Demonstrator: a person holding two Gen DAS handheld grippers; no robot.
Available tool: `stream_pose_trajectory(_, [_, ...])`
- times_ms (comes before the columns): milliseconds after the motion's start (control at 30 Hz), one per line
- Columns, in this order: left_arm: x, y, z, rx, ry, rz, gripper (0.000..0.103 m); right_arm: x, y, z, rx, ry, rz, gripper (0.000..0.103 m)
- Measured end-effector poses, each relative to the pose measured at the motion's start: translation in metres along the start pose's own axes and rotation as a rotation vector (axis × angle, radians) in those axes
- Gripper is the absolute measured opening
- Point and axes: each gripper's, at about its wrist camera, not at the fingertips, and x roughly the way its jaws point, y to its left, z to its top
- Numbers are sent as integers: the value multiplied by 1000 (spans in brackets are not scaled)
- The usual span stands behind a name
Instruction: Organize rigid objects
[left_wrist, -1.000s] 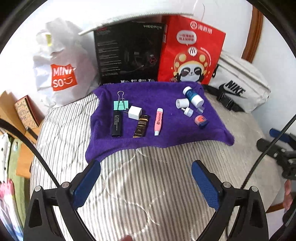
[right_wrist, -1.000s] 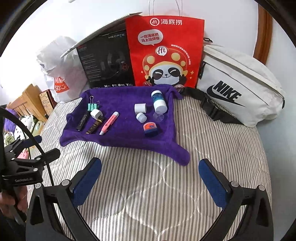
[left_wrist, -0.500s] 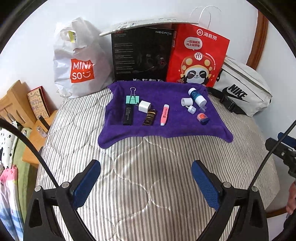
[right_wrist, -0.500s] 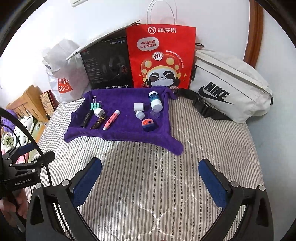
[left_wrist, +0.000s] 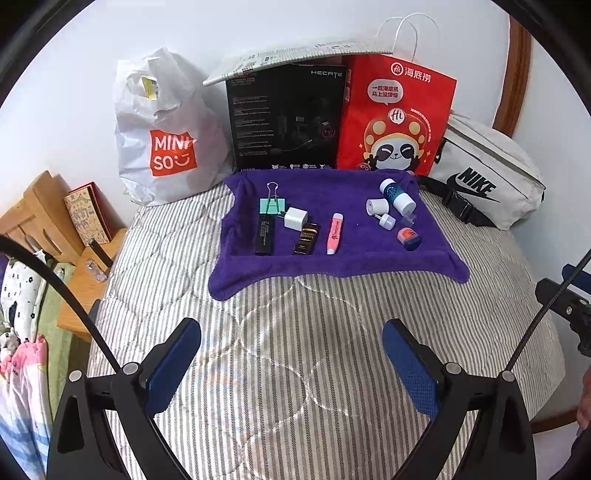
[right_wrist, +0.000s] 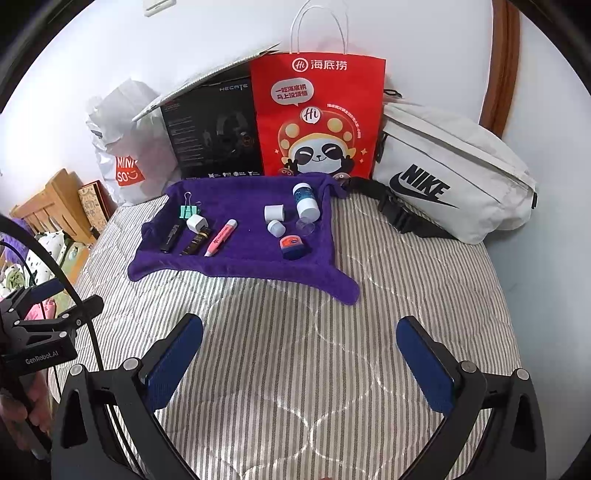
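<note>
Two grippers, fingers spread, empty | left gripper (left_wrist: 291, 363) view only: bedside shelf (left_wrist: 55, 221) | right gripper (right_wrist: 301, 360) view: whole Nike bag (right_wrist: 454, 173)

Both wrist views look forward across the bed, sharing the distant purple towel (left_wrist: 332, 236).

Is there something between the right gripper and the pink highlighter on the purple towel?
Nothing visible. The open right gripper hangs over bare striped mattress; the pink highlighter lies on the purple towel with free cloth before it.

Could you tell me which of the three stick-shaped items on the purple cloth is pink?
The rightmost one, the pink highlighter; the other two beside it are black and dark brown.
</note>
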Motion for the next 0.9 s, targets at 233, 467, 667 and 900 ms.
stream_pose_trajectory(233, [-3,1,0,1,-2,-7,99,-1,-2,-4,8,-1,-3,103])
stream_pose_trajectory(467, [-3,1,-1,-1,0,-3,99,-2,-3,-4,9,-3,-7,103])
stream_pose_trajectory(667, [-3,4,-1,-4,-3,-3,99,-1,-4,-4,10,1,-11,103])
stream_pose_trajectory(900, [-1,6,-1,-16,4,-13,99,-1,-3,-5,8,0,-12,103])
